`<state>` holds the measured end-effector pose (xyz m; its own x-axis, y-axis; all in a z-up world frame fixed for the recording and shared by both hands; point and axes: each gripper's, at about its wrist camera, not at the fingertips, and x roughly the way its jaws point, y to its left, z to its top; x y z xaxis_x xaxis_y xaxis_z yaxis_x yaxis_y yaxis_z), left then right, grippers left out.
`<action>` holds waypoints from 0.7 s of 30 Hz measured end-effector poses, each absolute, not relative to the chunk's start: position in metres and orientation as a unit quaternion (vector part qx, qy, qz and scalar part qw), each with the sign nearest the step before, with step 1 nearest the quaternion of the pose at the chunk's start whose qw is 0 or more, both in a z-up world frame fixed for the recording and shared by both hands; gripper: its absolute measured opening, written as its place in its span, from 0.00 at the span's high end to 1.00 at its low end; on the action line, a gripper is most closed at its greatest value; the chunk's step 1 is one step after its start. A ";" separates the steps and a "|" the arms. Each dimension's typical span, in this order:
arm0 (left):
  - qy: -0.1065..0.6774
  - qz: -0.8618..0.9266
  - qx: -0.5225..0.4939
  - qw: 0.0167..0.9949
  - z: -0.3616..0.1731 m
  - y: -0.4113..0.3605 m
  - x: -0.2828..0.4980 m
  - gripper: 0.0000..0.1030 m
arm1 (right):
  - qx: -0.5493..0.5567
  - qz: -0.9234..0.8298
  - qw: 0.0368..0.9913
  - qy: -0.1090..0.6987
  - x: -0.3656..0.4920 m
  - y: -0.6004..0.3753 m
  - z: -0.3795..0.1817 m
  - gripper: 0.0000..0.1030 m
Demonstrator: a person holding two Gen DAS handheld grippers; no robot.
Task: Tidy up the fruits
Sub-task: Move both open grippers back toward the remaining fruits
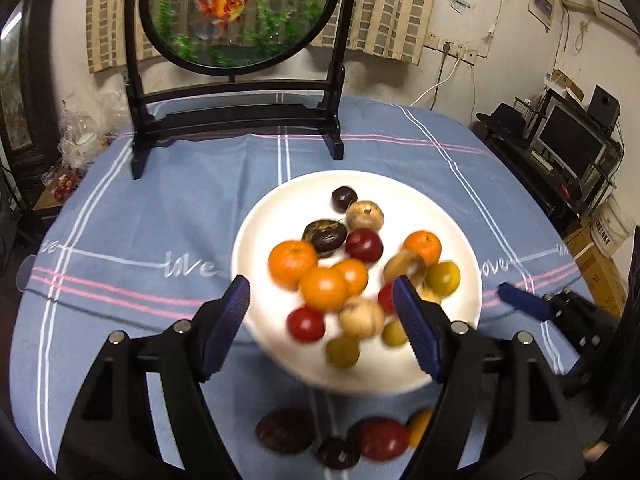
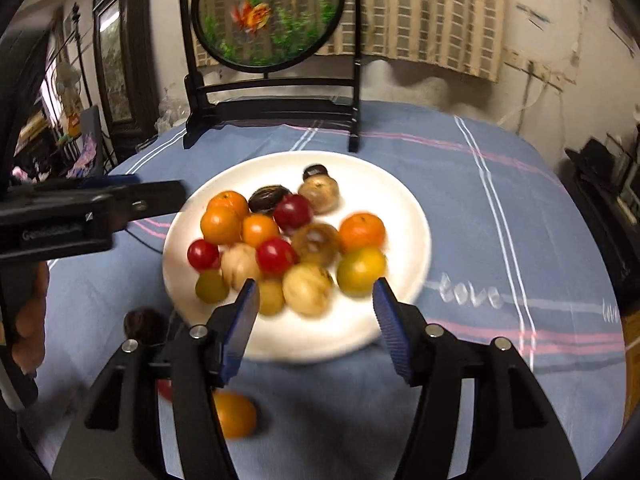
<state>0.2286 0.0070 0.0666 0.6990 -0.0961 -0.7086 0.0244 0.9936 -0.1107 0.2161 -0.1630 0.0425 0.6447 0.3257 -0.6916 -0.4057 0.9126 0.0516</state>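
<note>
hovering apart and empty, both the left tongs point(image 1: 322, 294) and right tongs point(image 2: 316, 294) are facing the plate point(image 1: 456, 224); a blurred, probably orange fruit point(image 2: 234, 414) is lying beneath the right tongs.

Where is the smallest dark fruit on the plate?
The small dark fruit lies at the far edge of the pile on the white plate, just behind a tan fruit, nearest the goldfish screen.

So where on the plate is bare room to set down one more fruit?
The white plate is bare along its far-right rim, beyond the orange, and along the near rim before the right gripper. The middle and left are crowded with fruit.
</note>
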 end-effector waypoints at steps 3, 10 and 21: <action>0.393 -0.031 -0.038 0.918 0.062 0.008 0.205 0.26 | -0.026 0.189 0.905 0.380 0.199 -0.184 0.039 0.41; 0.390 -0.012 -0.033 0.920 0.042 0.014 0.146 0.16 | 0.034 0.176 0.894 0.411 0.159 -0.215 0.018 0.41; 0.419 -0.018 -0.049 0.907 0.004 0.015 0.097 0.16 | 0.032 0.184 0.879 0.438 0.116 -0.207 -0.006 0.41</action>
<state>0.0965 0.0146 0.0037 0.6489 -0.0739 -0.7573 -0.0087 0.9945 -0.1046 0.1163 -0.2066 -0.0064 0.5487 0.3523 -0.7582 -0.2954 0.9301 0.2183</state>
